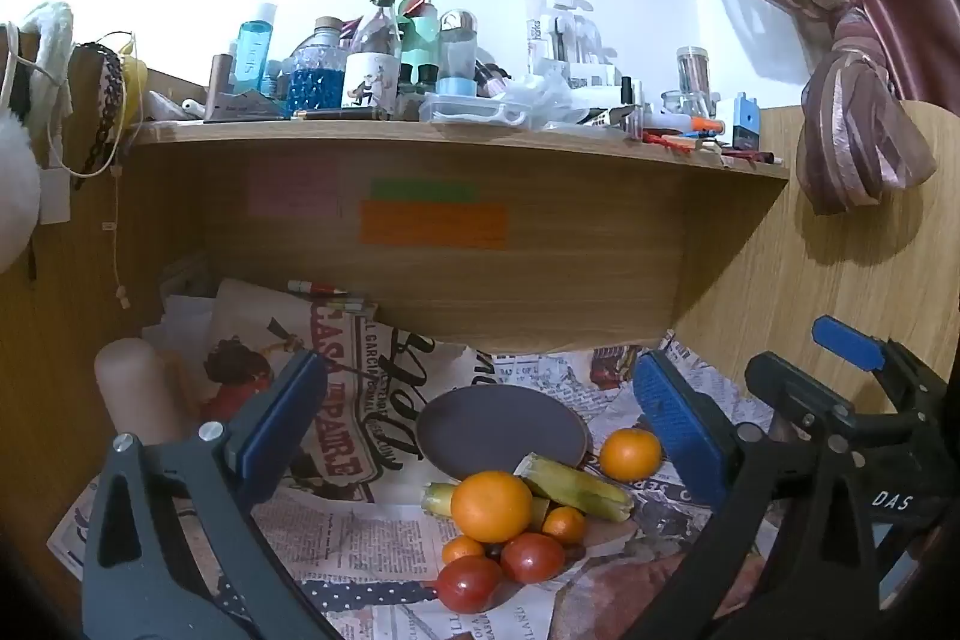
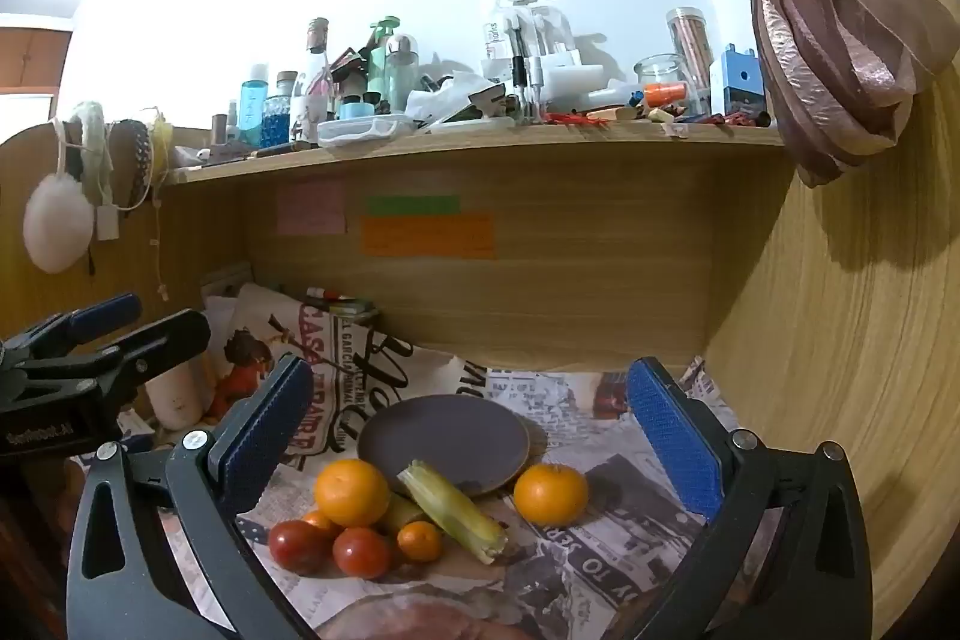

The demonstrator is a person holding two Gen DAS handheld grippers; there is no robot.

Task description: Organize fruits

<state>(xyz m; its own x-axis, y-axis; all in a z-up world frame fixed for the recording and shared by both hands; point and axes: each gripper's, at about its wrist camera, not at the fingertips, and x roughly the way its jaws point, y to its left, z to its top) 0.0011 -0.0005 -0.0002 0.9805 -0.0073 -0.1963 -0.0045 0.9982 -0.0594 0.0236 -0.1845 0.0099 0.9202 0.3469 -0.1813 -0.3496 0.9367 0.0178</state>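
Tongs first: your right tongs (image 2: 468, 436) are spread wide and hold nothing, and your left tongs (image 1: 480, 430) are spread just as wide and just as bare. Straight ahead of the right pair and a little below, the lone orange (image 2: 551, 486) sits just right of centre between its pads, just beside the dark plate (image 2: 444, 436), so judging by that, your right hand has the shorter reach to it. The pale green fruit (image 2: 453, 511) lies with its long axis slanting from the plate's near rim down toward your right, its upper end resting on that rim. Left of it the big orange (image 2: 352, 492) is piled on two tomatoes (image 2: 300, 546) and small tangerines (image 2: 420, 540), all touching, nearer your left hand. The plate itself is bare. Everything rests on crumpled newspaper (image 2: 606, 562) spread over a wooden desk nook, with sticky notes (image 2: 427, 235) on the back panel, a cluttered shelf (image 2: 480, 142) of bottles above, and a knotted curtain (image 2: 840, 58) at your right.
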